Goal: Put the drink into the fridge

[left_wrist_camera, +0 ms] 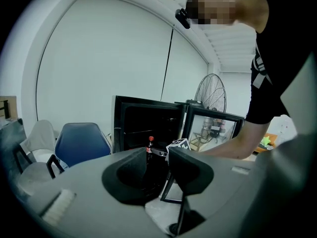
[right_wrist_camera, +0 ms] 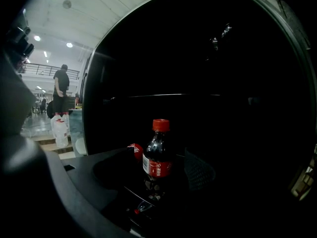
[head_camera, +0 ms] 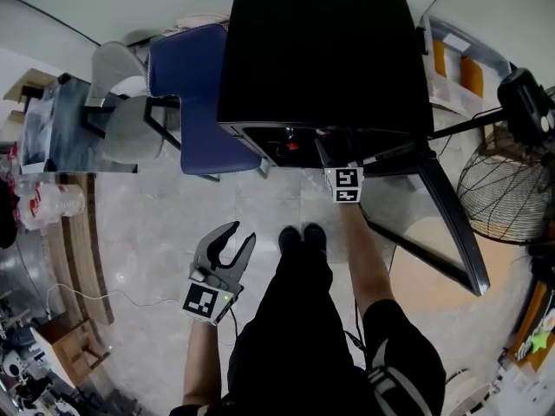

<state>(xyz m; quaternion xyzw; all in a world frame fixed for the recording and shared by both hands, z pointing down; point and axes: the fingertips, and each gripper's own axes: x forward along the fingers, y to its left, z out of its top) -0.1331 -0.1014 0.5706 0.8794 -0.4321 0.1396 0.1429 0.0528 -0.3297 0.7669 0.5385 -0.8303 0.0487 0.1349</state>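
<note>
A small cola bottle [right_wrist_camera: 157, 155] with a red cap stands upright inside the dark black fridge [head_camera: 321, 50]. It sits between the jaws of my right gripper [right_wrist_camera: 166, 161], which stand wide open; the right pad [right_wrist_camera: 199, 169] is clear of it. In the head view that gripper's marker cube [head_camera: 345, 184] is at the fridge mouth, and the red cap [head_camera: 292, 146] shows just inside. My left gripper [head_camera: 232, 241] hangs low over the floor, open and empty, well short of the fridge. The bottle [left_wrist_camera: 149, 146] also shows far off in the left gripper view.
The fridge's glass door [head_camera: 442, 224] swings open to the right. A blue chair [head_camera: 186, 85] and a white chair [head_camera: 121, 120] stand left of the fridge. A wire fan [head_camera: 507, 189] is at the far right. Water jugs [right_wrist_camera: 59, 128] and a distant person [right_wrist_camera: 61, 90] are at the left.
</note>
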